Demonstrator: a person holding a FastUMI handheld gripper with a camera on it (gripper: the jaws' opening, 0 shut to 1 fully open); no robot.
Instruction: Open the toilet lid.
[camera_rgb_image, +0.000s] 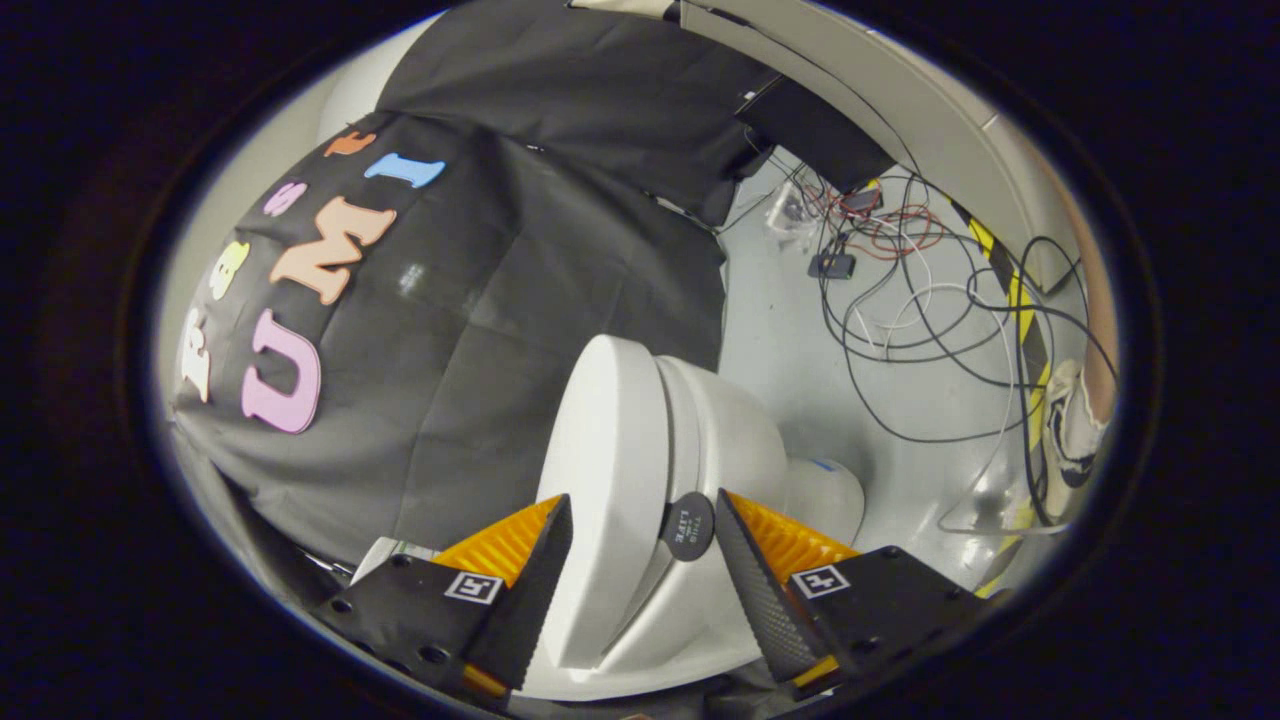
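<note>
The view is rolled on its side, with the floor to the right. A white toilet (735, 440) stands just ahead of my fingers. Its lid (605, 450) is a thick white slab tilted a little off the seat, leaving a narrow wedge gap. A dark round tab (688, 526) hangs at the lid's near edge. My gripper (642, 496) straddles that edge. One finger (530, 580) lies against the lid's top face. The other finger (750, 580) sits under it, touching the tab. Both appear to press on the lid.
The black cloth wall (520, 300) hangs close behind the toilet. Beyond it, tangled cables (900, 300) and a small box lie on the pale floor. A yellow-black striped strip (1025, 330) runs by a person's shoe (1070, 430).
</note>
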